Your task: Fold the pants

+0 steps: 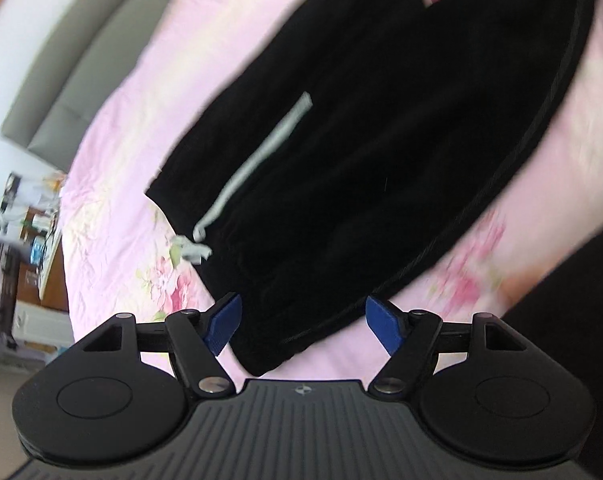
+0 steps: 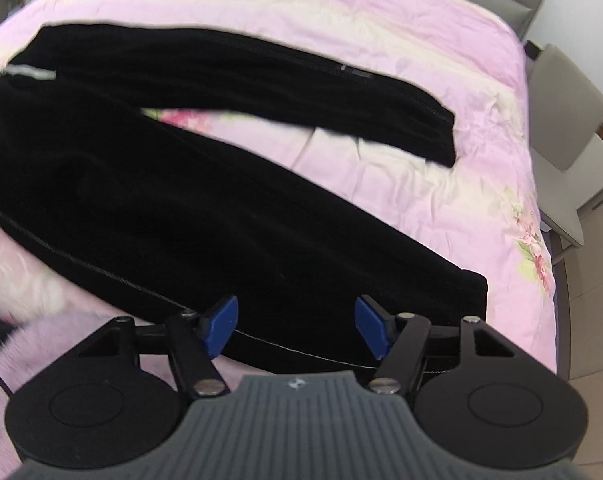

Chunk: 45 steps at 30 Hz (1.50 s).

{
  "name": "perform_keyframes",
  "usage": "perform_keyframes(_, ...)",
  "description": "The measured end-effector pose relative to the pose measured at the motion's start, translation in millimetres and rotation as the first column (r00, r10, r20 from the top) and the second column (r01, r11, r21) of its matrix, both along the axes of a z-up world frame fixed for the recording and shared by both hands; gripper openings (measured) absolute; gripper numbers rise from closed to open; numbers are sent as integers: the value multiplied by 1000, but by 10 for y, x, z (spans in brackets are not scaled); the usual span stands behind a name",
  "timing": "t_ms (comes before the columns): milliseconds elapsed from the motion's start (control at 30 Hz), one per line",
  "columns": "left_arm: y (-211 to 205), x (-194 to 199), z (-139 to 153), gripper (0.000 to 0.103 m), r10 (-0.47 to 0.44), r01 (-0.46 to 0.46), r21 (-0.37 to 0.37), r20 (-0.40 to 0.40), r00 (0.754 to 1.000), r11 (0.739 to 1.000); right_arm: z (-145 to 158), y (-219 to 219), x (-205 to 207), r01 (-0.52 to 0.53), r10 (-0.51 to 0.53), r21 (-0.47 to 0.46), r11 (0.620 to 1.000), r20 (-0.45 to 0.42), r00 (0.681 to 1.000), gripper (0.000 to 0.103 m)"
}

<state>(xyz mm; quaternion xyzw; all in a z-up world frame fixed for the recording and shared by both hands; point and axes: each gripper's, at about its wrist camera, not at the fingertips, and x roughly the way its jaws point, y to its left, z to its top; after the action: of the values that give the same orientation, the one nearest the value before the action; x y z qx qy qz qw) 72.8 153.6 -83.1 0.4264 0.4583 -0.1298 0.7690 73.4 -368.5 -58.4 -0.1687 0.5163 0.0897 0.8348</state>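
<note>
Pink floral bedspread [image 2: 381, 40], bed: black pants [image 2: 161, 200] spread flat, legs apart, ready for folding. My left gripper [image 1: 303, 322] hovers at the waistband end, my right gripper [image 2: 295, 324] over the near leg's hem; both jaws released, holding nothing.

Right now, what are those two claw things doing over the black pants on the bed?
A person is holding a gripper in each hand to fold the black pants, which lie spread out on the pink flowery bedspread. The left gripper is over the waist end, near the white drawstring. The right gripper is over a leg's cuff. Both are open, and nothing is grabbed yet.
</note>
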Motion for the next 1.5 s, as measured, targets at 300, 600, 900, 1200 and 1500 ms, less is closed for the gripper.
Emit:
perform_keyframes(300,-55,280,-715,84,-190,237,144,-281,941,961,-309,-164,249,-198,181,-87,976,-169,969,59)
perform_keyframes(600,-96,239,-1208,89,-259,319,251,-247,934,914,-568,-284,147,-393,335,-186,901,-278,900,59)
perform_keyframes(900,-157,60,-1124,46,-164,186,245,-108,981,951,-887,-168,-120,-528,443,-270,805,-318,838,60)
perform_keyframes(1200,-260,134,-570,27,104,-112,56,117,988,992,-510,-223,-347,-415,389,-295,861,-144,910,4)
perform_keyframes(1500,-301,555,204,24,330,-307,-141,193,924,941,196,-141,131,-233,310,-432,871,115,944,0)
